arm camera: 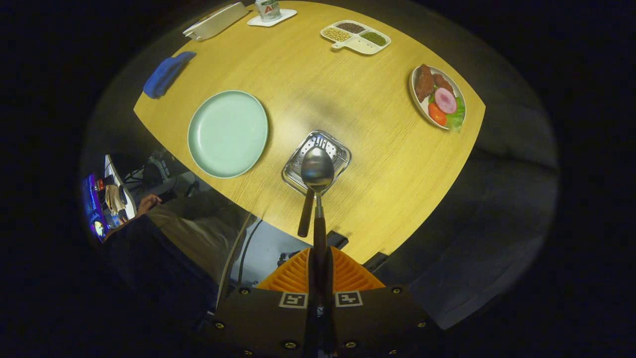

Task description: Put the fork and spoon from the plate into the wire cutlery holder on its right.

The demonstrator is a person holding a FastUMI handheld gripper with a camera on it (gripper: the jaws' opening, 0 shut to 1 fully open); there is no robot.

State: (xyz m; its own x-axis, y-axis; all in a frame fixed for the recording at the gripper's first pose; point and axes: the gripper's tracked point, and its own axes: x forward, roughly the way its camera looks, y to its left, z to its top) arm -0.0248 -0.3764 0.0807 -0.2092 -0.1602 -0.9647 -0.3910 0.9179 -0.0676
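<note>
Your tongs [319, 258] are pressed together on the wooden handle of the spoon [318, 171], both ridged fingers [348, 273] clamping it from either side. The spoon points straight ahead, its polished metal bowl hanging above the wire cutlery holder [316, 161]. That holder is a small square basket of shiny metal with a perforated base, standing on the table [348, 99]. A second wooden handle, seemingly the fork [306, 211], already leans out of the holder towards you, just beside the spoon's shaft.

To the left of the holder sits the plate [227, 133], round, smooth, pale green and now bare.

The risk, as I judge it, is the narrow opening. If the spoon comes down bowl first at a slant, it may catch the wire rim or knock the leaning fork handle, and the light holder could tip or slide on the smooth wood-grain table. Letting go too high could make the spoon bounce out.

Well beyond lie a blue cloth [166, 74], a white divided tray [356, 37] of dried beans, and a plate of food [437, 97].
</note>
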